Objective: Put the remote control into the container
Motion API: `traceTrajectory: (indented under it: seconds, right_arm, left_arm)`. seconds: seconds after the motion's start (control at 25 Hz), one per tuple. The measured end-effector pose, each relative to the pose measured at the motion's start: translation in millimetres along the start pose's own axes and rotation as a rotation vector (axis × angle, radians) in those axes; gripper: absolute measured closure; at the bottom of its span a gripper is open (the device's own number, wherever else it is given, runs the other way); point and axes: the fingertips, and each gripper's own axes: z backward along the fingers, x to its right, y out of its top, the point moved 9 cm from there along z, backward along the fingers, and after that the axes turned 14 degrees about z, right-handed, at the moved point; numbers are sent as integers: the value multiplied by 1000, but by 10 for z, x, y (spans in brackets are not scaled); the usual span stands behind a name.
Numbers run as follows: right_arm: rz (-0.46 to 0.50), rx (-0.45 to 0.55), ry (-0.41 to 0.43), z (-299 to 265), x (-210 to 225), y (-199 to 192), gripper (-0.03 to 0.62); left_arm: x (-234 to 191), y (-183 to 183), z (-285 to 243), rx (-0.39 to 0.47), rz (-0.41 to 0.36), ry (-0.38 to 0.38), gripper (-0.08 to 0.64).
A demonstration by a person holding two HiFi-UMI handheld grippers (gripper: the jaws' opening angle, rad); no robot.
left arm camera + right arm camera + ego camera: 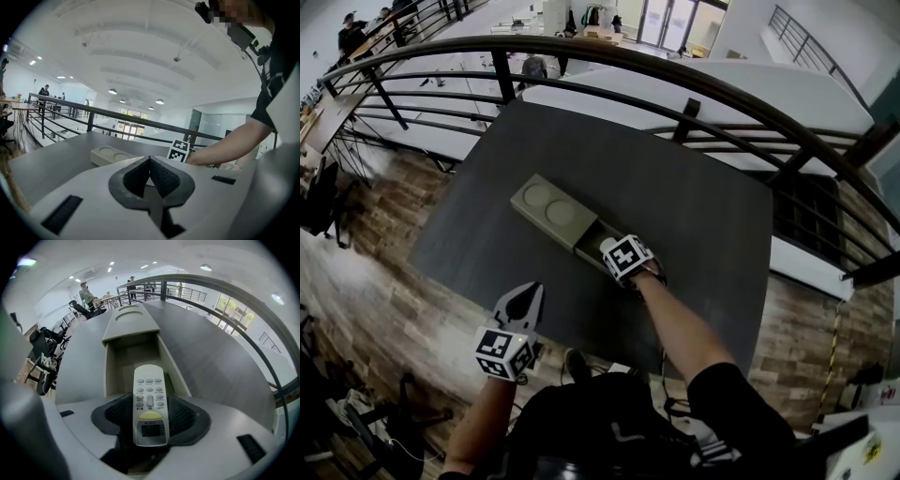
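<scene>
Right gripper (pixel 150 420) is at the near, open end of the long beige rectangular container (pixel 555 214), and its jaws are pinching the white push-button remote control (pixel 149 401) by its 2 long sides, display end nearest the camera, button end poking forward over the container's open compartment (pixel 136 359). So the remote is in the air, clamped, with its nose just above the container's near rim and not yet resting inside. The far part of the container is covered by a lid panel with 2 round recesses (pixel 551 204), so only the near part is open. Left gripper (pixel 150 176) hangs off to the near left of the container, well apart from it, jaws pressed together with nothing between them. The container sits alone on the dark grey worktop (pixel 694 206), with a black metal railing (pixel 609 56) beyond its far end. Here's the danger as I read it: the opening looks only a little wider than the remote, so a slightly skewed descent could land 1 edge on a side wall and leave it perched. Let go too early and the nose may knock the lid's lip and bounce out. And with nothing bracing the container, a push from the remote could shove the whole box along the worktop.
</scene>
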Motion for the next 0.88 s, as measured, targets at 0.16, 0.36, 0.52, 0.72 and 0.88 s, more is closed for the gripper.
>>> traceTrajectory:
  seconds: [0.16, 0.36, 0.52, 0.72, 0.88]
  right_arm:
    - [-19, 26, -12, 73, 35, -18, 356]
    - [-99, 154, 0, 322, -14, -116, 353]
    - [-159, 459, 15, 689, 13, -45, 354]
    - [-193, 657, 18, 1340, -42, -138, 395]
    - [-248, 797, 48, 1812, -203, -236, 494]
  left_arm:
    - [35, 17, 7, 1, -9, 3, 555]
    - [122, 52, 6, 11, -7, -5, 555]
    - [265, 136, -39, 37, -2, -35, 555]
    - [534, 197, -107, 54, -13, -71, 555]
    - [727, 237, -151, 85, -11, -83, 555]
